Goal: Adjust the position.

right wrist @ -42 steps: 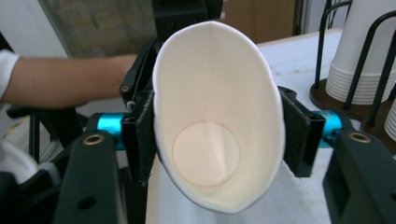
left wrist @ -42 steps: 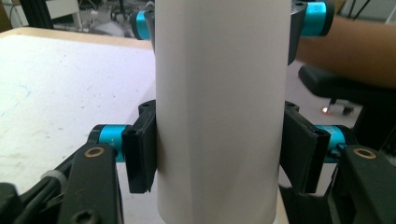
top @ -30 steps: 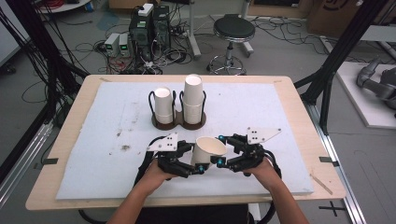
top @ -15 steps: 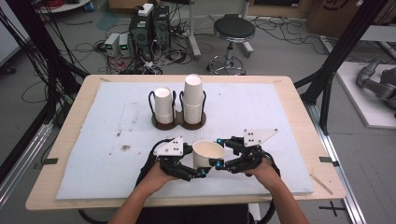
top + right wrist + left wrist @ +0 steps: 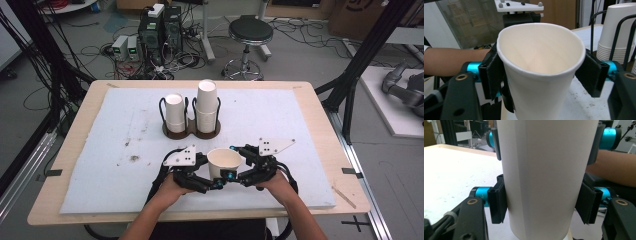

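Observation:
A white paper cup point(image 5: 225, 161) stands upright, mouth up, near the table's front middle, held from both sides. My left gripper point(image 5: 215, 177) comes in from the left and is shut on the cup's lower body; its pads point(image 5: 498, 204) press the cup wall point(image 5: 544, 170). From the right, my right gripper point(image 5: 237, 169) is shut on the same cup just under the rim. In the right gripper view its pads point(image 5: 491, 75) squeeze the cup point(image 5: 541, 82), and the rim looks slightly oval.
A dark two-ring wire holder point(image 5: 192, 132) stands behind the hands, with a short stack of upturned cups point(image 5: 175, 112) on the left and a taller stack point(image 5: 206, 104) on the right. White foam board point(image 5: 100, 150) covers the wooden table point(image 5: 325, 125). A stool and cables lie on the floor beyond.
Both hands and the cup have shifted very slightly toward the front edge. Both grips on the cup stay the same.

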`<state>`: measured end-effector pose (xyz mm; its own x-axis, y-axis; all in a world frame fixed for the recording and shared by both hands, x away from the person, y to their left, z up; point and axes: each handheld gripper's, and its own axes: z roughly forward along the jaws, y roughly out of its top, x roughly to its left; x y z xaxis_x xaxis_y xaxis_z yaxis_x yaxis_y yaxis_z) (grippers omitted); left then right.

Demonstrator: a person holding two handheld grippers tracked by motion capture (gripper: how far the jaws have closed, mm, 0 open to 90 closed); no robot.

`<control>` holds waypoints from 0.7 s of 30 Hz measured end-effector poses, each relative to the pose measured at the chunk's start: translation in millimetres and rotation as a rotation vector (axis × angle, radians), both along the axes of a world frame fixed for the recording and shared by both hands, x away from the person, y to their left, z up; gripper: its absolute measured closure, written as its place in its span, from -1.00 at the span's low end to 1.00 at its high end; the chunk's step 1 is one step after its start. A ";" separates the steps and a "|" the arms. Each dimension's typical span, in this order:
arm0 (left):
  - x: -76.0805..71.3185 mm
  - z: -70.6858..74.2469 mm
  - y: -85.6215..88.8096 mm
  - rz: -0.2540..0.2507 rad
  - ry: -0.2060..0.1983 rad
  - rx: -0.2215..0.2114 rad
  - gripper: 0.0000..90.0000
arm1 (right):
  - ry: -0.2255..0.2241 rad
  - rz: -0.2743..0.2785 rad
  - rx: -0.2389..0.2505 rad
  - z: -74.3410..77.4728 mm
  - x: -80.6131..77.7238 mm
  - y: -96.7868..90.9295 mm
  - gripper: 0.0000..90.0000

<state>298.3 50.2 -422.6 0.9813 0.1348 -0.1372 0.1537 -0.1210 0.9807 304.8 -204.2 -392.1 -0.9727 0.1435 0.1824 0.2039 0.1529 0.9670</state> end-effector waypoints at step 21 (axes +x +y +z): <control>4.2 1.3 39.1 0.210 -0.008 0.047 -0.50 | -0.103 -0.126 -0.081 7.7 5.2 -20.1 -0.10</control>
